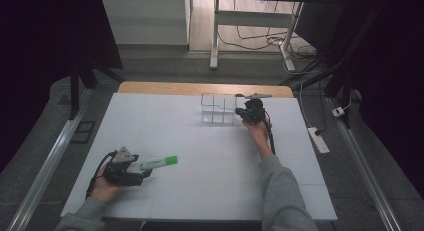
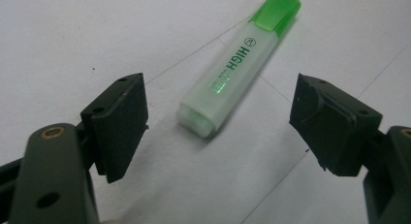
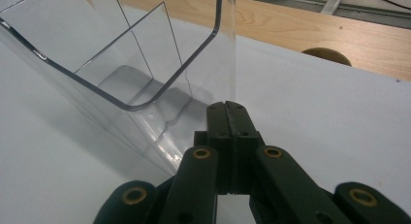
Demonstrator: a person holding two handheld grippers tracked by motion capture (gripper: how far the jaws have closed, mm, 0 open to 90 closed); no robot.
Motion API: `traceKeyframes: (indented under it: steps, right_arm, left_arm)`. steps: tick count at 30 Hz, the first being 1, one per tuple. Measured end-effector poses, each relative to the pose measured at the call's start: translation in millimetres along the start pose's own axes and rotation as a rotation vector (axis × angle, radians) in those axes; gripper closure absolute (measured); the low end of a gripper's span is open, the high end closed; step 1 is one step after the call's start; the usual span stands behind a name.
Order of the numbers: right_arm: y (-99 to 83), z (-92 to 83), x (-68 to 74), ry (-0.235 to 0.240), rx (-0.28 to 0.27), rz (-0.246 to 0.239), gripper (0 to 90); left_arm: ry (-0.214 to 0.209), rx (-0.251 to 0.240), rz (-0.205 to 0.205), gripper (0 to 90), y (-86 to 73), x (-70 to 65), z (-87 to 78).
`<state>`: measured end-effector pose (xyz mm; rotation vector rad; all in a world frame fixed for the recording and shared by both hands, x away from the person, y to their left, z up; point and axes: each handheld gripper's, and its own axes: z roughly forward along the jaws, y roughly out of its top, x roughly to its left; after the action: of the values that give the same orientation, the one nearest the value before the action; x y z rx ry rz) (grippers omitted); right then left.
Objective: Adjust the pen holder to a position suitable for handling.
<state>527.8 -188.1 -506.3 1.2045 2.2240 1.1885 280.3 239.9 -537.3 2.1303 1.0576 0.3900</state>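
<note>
A green-capped highlighter (image 2: 236,64) with a pale translucent barrel lies flat at the lower left of the white worktop (image 1: 200,181), between the wide-spread jaws of the left gripper (image 2: 218,122), touching neither. At the upper middle stands a clear plastic organizer (image 1: 218,109) with thin dividers and rounded corners; the right gripper (image 3: 226,110), jaws pressed together, sits just beside its wall. Bare wood (image 3: 310,32) edges the matte sheet. Beyond, grey floor, a desk frame and trailing cables (image 1: 260,41).
</note>
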Motion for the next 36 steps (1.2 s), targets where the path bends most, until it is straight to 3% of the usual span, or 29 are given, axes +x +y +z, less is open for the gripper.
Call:
traceKeyframes:
  steps: [23, 34, 36]
  right_arm:
    - [6.4, 15.6, 20.6, 0.03, 0.007, -0.024, 89.1]
    - [5.7, 16.7, 21.4, 0.037, 0.009, -0.029, 89.1]
    - [6.1, 14.5, 22.1, 0.021, 0.016, -0.042, 89.1]
  left_arm:
    - [-0.003, 0.003, -0.001, 21.7, -0.4, 0.7, 0.3]
    - [-0.001, 0.006, -0.001, 21.5, -0.7, 0.7, 0.4]
    - [-0.001, 0.005, -0.001, 21.5, -0.7, 0.7, 0.2]
